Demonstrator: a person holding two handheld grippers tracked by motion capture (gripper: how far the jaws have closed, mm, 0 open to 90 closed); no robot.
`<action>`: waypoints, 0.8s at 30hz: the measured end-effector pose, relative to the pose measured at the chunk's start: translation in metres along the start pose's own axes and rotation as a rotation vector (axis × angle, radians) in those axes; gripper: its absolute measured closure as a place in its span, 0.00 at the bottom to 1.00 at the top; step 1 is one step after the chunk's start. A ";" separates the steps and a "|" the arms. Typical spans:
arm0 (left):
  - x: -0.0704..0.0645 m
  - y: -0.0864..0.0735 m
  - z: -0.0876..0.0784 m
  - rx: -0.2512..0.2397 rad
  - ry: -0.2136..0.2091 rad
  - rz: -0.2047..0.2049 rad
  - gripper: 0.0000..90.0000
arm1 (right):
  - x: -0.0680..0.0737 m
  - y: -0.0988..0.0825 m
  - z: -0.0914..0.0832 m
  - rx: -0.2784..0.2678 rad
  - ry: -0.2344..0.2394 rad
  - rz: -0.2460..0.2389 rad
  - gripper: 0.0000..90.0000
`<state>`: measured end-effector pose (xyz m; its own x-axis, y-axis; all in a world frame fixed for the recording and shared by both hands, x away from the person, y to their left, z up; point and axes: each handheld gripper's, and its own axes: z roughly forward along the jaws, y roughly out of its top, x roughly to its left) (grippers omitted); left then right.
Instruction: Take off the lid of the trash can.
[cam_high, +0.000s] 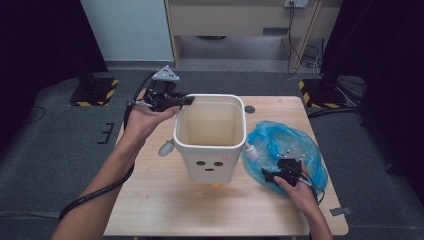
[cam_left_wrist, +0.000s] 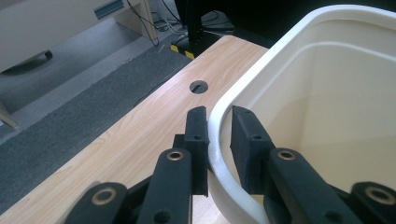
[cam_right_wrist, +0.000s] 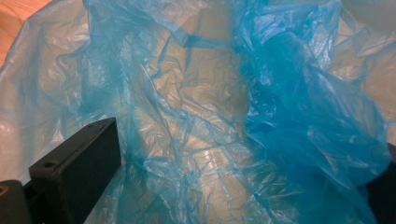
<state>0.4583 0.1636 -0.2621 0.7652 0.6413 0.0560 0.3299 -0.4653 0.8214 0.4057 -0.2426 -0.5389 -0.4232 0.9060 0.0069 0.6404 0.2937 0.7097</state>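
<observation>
Bench (cam_high: 150, 200): wooden, dark room beyond.
Left claw (cam_left_wrist: 219, 140): you pinch the white bin (cam_high: 210, 137) rim between its jaws.
Right claw (cam_high: 278, 173): spread, blue bag (cam_high: 285, 145) bunched between jaws, ungripped.
Risk: your pull may tip the bin; thin bag could slip.

The high view was taken from above the near side of the table (cam_high: 150, 210), looking forward and down over the left gripper (cam_high: 186, 100) and right gripper (cam_high: 267, 176). The left gripper view was set close behind its jaws, facing along the white bin (cam_left_wrist: 327, 70) rim clamped between them, a rim shared with the high view. The right gripper view was held very near the blue plastic bag (cam_right_wrist: 224, 116) ahead of its jaws, also seen from above.
</observation>
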 end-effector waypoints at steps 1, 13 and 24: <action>0.000 0.000 -0.001 0.002 -0.001 -0.003 0.85 | 0.000 0.000 0.000 0.000 0.000 0.000 0.01; 0.001 0.013 -0.014 -0.031 -0.010 -0.020 0.85 | 0.000 0.000 0.000 -0.001 0.001 0.003 0.01; 0.002 0.018 -0.016 -0.028 -0.011 -0.019 0.85 | 0.000 -0.001 0.000 -0.001 0.000 0.003 0.01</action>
<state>0.4564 0.1662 -0.2383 0.7649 0.6433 0.0339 0.3291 -0.4355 0.8379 0.4051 -0.2426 -0.5391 -0.4216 0.9067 0.0089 0.6410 0.2911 0.7102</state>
